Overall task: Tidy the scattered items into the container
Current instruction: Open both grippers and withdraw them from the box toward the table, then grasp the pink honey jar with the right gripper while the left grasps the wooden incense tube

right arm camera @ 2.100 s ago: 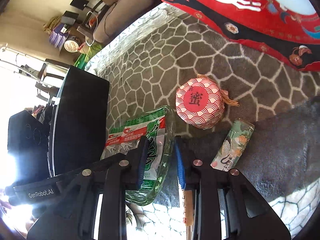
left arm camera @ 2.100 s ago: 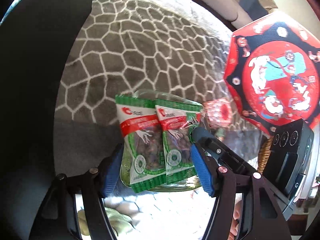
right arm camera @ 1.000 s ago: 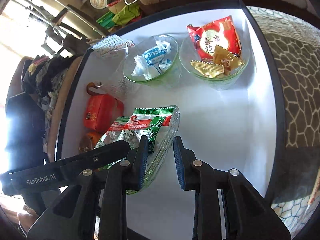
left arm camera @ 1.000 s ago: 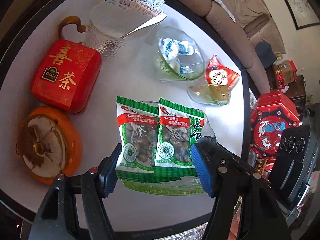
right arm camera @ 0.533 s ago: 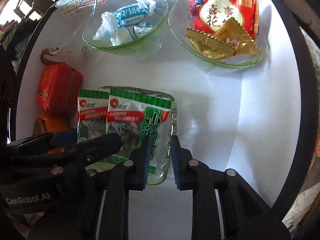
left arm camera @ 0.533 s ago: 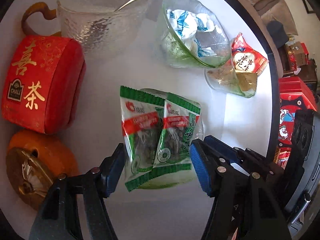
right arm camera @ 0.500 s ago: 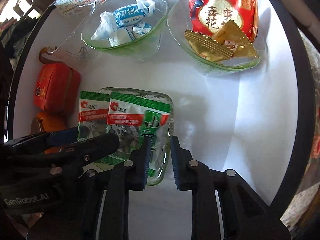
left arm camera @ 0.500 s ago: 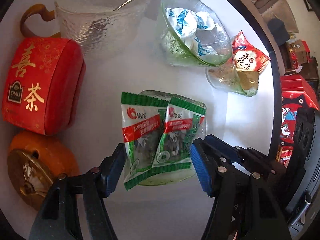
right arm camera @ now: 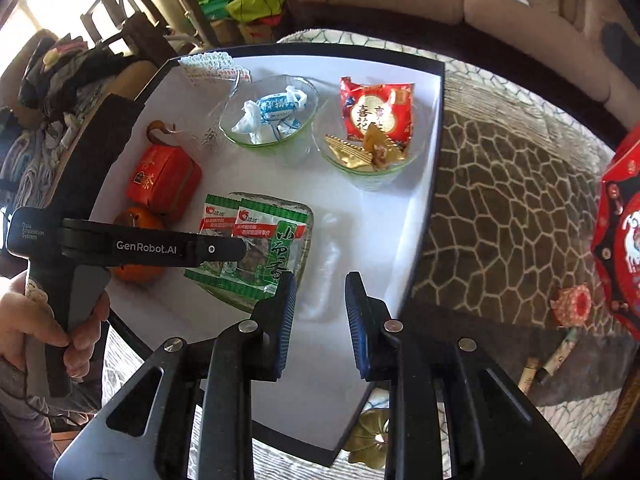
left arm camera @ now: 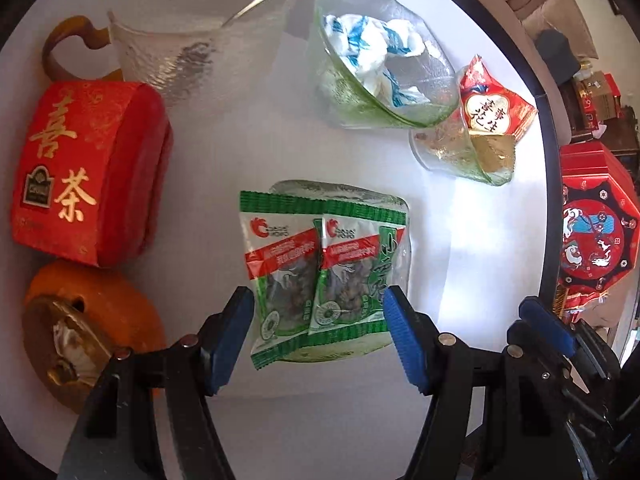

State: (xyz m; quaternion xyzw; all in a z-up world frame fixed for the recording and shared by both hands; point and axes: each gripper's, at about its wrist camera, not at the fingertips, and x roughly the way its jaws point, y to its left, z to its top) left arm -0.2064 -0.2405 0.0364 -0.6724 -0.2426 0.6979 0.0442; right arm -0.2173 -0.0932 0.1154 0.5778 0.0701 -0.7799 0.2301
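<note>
1. The left gripper (left arm camera: 318, 334) points steeply down at the white table (left arm camera: 248, 128). Its jaws stand fairly wide on either side of the near end of the glass dish (left arm camera: 400, 264), whether touching it I cannot tell. A hand (right arm camera: 44, 320) holds its grip at the left of the right wrist view.
2. The right gripper (right arm camera: 320, 320) hangs above the table's near edge, tilted down. Its jaws have just been opening a little, and they stand narrowly apart with nothing between them, clear of the dish.
3. The glass dish lies near the table's middle with two green snack packets (left arm camera: 316, 276) side by side in it. Their long axes run from the far side of the table toward the left gripper, red bands toward the far end.
4. A green glass bowl (left arm camera: 348, 92) beyond holds white-and-blue wrapped candies (left arm camera: 372, 56).
5. A second green bowl (right arm camera: 360, 176) just beside it holds a red packet (right arm camera: 376, 112) and gold-wrapped sweets (right arm camera: 360, 152).
6. A red tea tin (left arm camera: 80, 172) and an orange round object (left arm camera: 92, 320) stand at the table's left.
7. On the rug (right arm camera: 500, 200), well apart from the table, lie a small red round box (right arm camera: 572, 304) and a green stick packet (right arm camera: 558, 354).
</note>
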